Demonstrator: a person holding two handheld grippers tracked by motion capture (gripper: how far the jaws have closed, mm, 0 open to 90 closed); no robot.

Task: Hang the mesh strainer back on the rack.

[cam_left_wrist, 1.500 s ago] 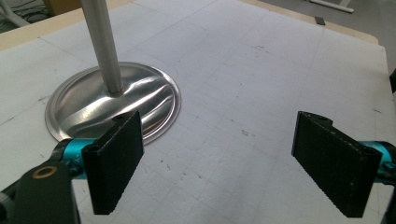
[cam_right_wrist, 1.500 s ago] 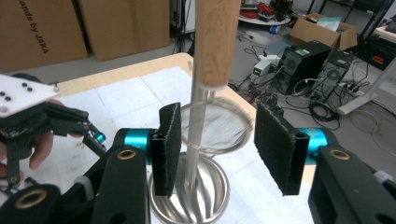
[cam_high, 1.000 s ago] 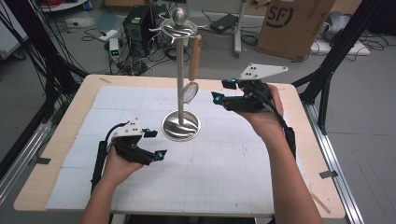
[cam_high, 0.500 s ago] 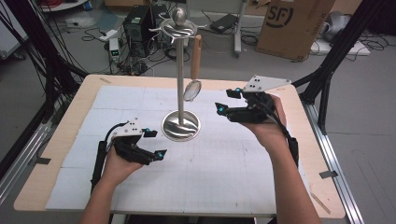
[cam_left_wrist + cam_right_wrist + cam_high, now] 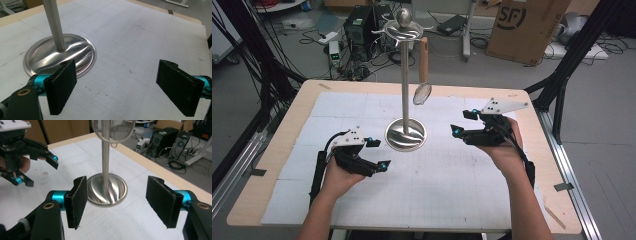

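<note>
Workshop floor strewn with cables, a computer tower and a cardboard box [image 5: 526, 27] behind; in front, a wooden tabletop [image 5: 277, 130] covered by a white gridded mat. Near the mat's middle stands a steel stand [image 5: 405, 90]: round base, upright pole, hooks at the top.

A small strainer [image 5: 422, 80] with a wooden handle hangs from a hook on the stand's right side, handle up, mesh bowl down, long axis close to vertical, clear of the tabletop.

Right tool [image 5: 462, 122] sits low, right of the base; its jaws have just been opening and stand spread, nothing between them. Its own view looks straight at the pole [image 5: 106, 157], strainer rim at the top edge.

Left tool [image 5: 377, 154] rests near the mat, front-left of the base, jaws spread wide, empty.

Judgement: strainer lies up and left of the right tool, on that tool's side of the pole, so the right hand is nearer. Any reach to it must rise.
</note>
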